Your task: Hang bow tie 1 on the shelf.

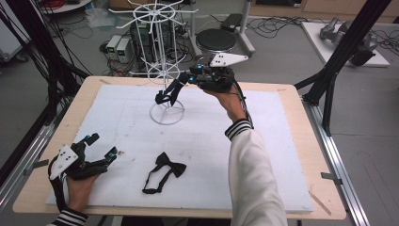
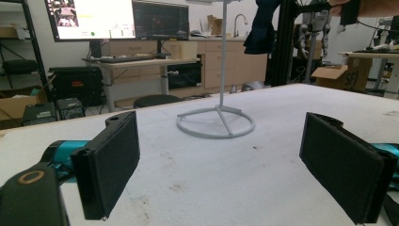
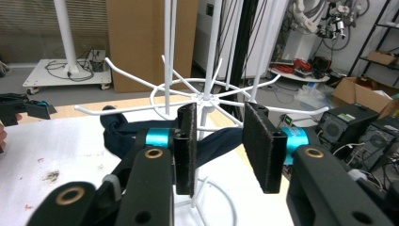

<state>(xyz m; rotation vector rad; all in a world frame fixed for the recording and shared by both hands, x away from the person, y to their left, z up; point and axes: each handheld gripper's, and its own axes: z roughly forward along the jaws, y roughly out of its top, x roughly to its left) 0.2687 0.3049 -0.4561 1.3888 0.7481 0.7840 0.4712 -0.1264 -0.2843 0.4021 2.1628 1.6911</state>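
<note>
Dark navy bow tie (image 3: 122,134) drapes limply (strap trailing) over white rack (image 3: 207,96).

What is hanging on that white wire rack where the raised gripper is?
A dark bow tie drapes over an arm of the white wire rack, just beyond the right gripper, whose jaws stand apart with a gap. The jaws cover its middle, so how it hooks on is hidden.
</note>
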